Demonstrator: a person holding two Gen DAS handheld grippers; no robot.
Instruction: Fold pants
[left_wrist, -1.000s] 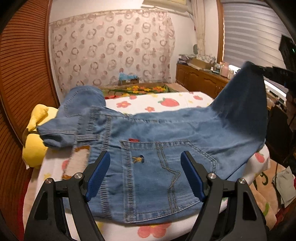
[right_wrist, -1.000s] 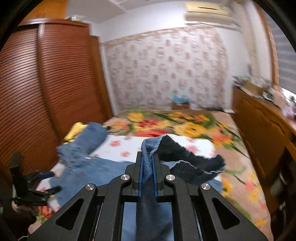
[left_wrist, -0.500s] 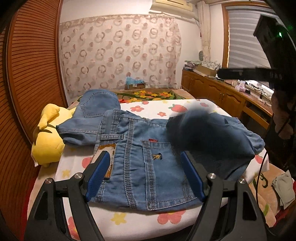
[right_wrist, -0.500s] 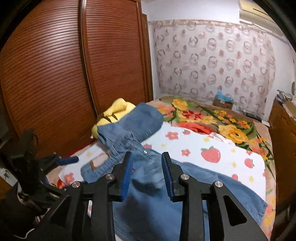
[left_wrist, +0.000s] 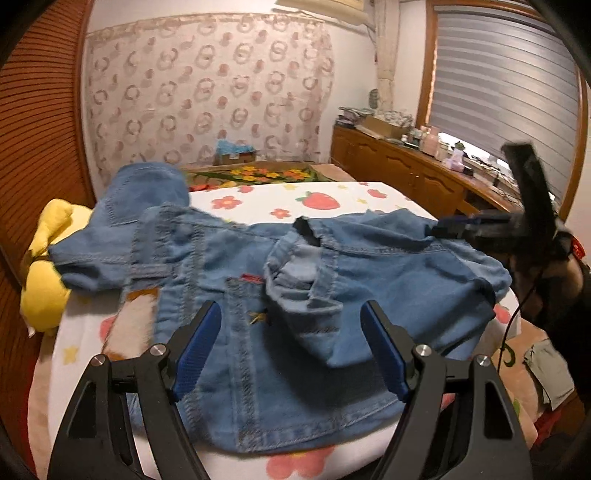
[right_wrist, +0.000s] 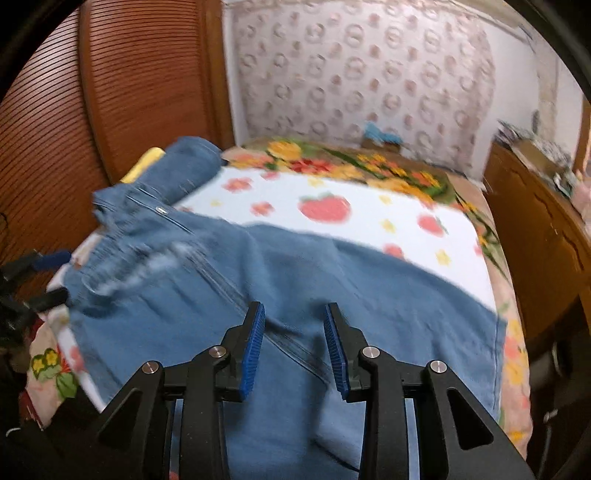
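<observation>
Blue denim pants lie on a bed with a white strawberry-print cover. One leg is folded back over the seat, its hem end lying rumpled in the middle. The other leg drapes over a yellow plush toy at the far left. My left gripper is open and empty, just above the waist end. My right gripper is open and empty, low over the folded leg. In the left wrist view it shows at the right.
A wooden sliding wardrobe stands left of the bed. A wooden cabinet with clutter runs along the right under a shuttered window. A floral blanket covers the bed's far end. Clothes lie on the floor at right.
My right gripper carried the leg end over the pants, opened and let it drop. It has since moved lower over the fold. The left gripper stayed open.
</observation>
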